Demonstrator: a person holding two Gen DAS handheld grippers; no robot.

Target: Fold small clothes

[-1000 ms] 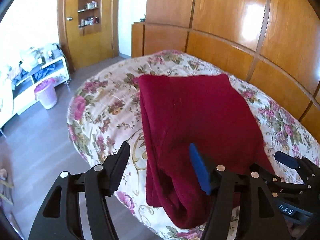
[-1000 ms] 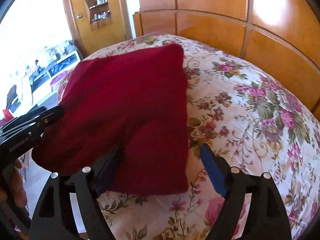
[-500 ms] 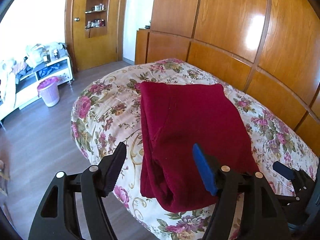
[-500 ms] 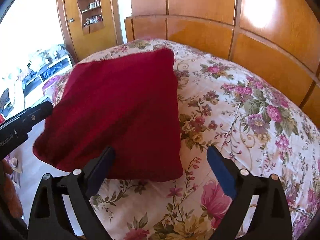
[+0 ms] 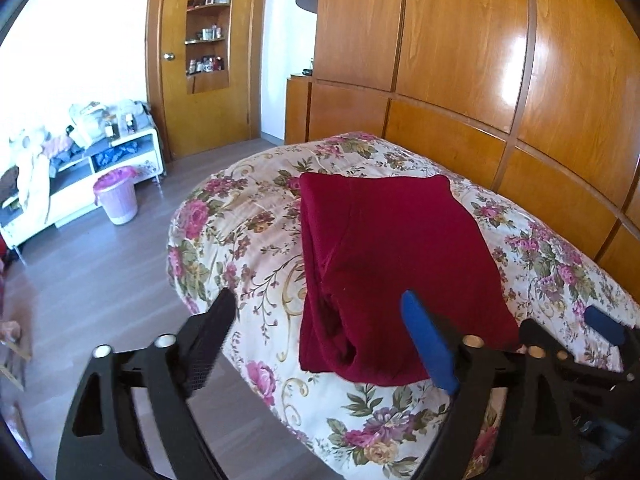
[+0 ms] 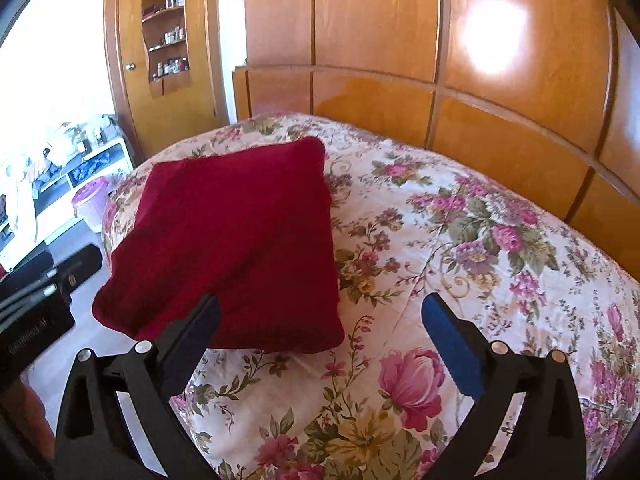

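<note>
- Dark red garment [image 5: 400,256] folded into a compact rectangle, lying flat on floral bedspread [image 5: 248,232], close to the near edge of the bed.
- Layered folds visible along the left side and near end of the garment in the left wrist view; upper face smooth.
- In the right wrist view, same garment [image 6: 236,240] seen as a squarish block, one near corner reaching the edge of the bedspread [image 6: 460,248].
- Left gripper [image 5: 316,340] held above the bed's near edge, jaws opening wide; nothing gripped. Black finger [image 5: 212,332] over the bedspread edge and floor, blue-padded finger [image 5: 428,340] over the near part of the garment; contact with the cloth not discernible.
- Right gripper [image 6: 324,340] jaws opening, spread wide; nothing clamped. Left finger [image 6: 196,332] overlapping the garment's near edge in the picture, blue-padded finger [image 6: 452,348] over bare bedspread.
- Only bedspread and the garment's near corner showing between the right fingers; pads not pressing on the cloth.
- Tip of the right gripper also visible at the right edge of the left wrist view; body of the left gripper at the left edge of the right wrist view.
- Glossy wooden panel wall [image 5: 480,60] behind the bed.
- Wooden door with recessed shelves [image 5: 208,36] beyond the bed.
- Pink bin [image 5: 116,196] on the grey floor [image 5: 88,280], beside a cluttered white low cabinet [image 5: 88,160].
</note>
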